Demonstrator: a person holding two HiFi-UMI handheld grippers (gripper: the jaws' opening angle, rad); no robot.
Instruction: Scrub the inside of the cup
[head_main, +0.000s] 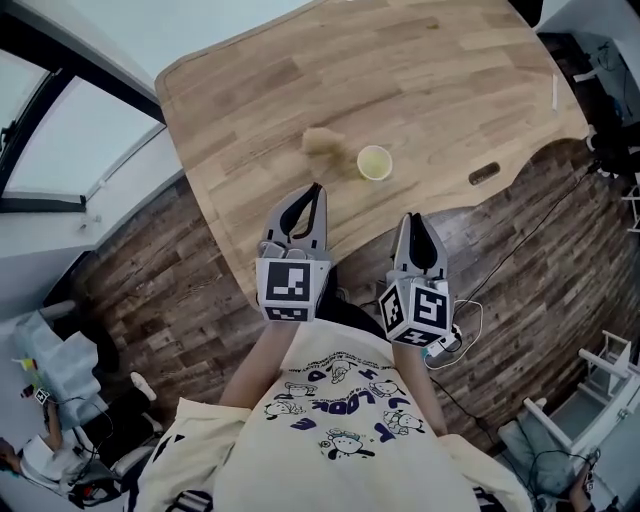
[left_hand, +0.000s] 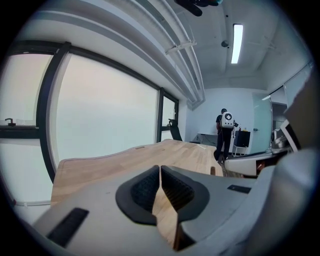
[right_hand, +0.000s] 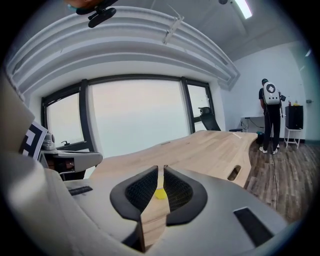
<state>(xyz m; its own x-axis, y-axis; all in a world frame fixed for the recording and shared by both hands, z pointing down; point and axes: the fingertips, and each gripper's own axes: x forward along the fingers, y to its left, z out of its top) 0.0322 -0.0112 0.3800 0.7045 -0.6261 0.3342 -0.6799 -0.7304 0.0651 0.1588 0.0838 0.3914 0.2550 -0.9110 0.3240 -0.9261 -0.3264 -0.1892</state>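
Observation:
A small yellow-green cup (head_main: 375, 162) stands open side up on the wooden table (head_main: 420, 70), near its front edge. A tan, blurry scrubbing pad (head_main: 320, 141) lies just left of the cup. My left gripper (head_main: 315, 188) hovers over the table's front edge, short of the pad, shut and empty. My right gripper (head_main: 415, 218) hangs just off the edge, nearer me than the cup, shut and empty too. In the left gripper view the left gripper (left_hand: 160, 168) shows only bare table ahead. In the right gripper view the cup (right_hand: 160, 194) peeks through below the tips of the right gripper (right_hand: 161, 168).
A cable slot (head_main: 484, 173) cuts the table right of the cup, and a white stick (head_main: 554, 92) lies at its far right. Large windows (left_hand: 110, 115) run along the table's left side. A person (right_hand: 270, 115) stands far off. Cables (head_main: 520, 240) trail over the floor.

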